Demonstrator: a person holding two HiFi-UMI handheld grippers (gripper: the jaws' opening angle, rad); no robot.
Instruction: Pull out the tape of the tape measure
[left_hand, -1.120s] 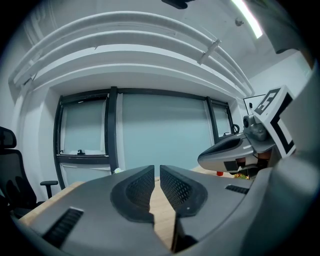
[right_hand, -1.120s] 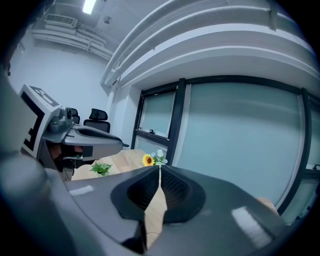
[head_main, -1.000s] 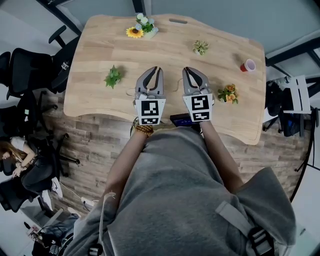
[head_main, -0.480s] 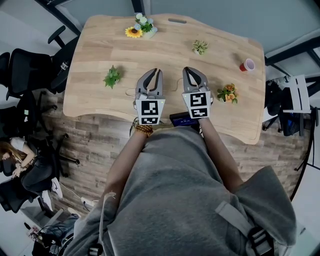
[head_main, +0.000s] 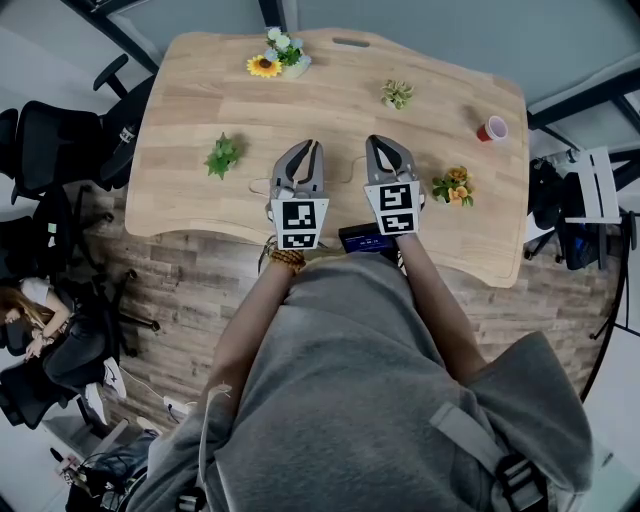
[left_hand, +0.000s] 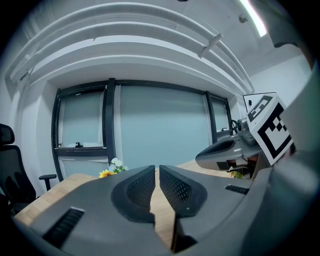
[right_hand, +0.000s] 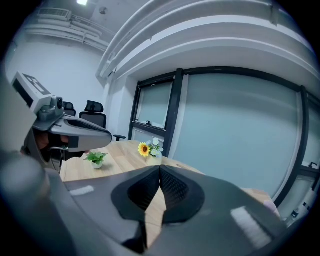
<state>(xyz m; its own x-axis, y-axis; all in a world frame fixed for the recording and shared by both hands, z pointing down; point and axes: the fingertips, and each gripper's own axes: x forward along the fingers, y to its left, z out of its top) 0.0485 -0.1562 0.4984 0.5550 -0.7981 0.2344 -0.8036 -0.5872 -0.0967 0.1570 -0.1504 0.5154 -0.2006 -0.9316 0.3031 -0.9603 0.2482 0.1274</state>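
Pale wood makes up the table (head_main: 200, 120), a broad rounded top set on a plank floor (head_main: 190, 290), with a glazed wall (left_hand: 160, 130) seen beyond its far edge. Small decorations are spread well apart on it — a sunflower bunch (head_main: 275, 58) at the far edge, a green plant (head_main: 222, 156) to the left, a succulent (head_main: 397, 94), a red cup (head_main: 493, 128) near the right edge, and orange flowers (head_main: 456, 186) just beside the right gripper (head_main: 382, 142). Office chairs (head_main: 50, 140) are crowded against the left edge, and a wide stretch of bare wood is seen ahead of both grippers.

The left gripper (head_main: 308, 145) is held beside the right one over the near half of the top. Its jaws are seen narrowly apart, with only wood showing through the slit. The right gripper's jaws are closed tip to tip on nothing.

A dark blue-edged object (head_main: 362, 238) is laid at the near edge between the two grippers, partly hidden under the right gripper's marker cube — it may be the tape measure, though that cannot be confirmed.
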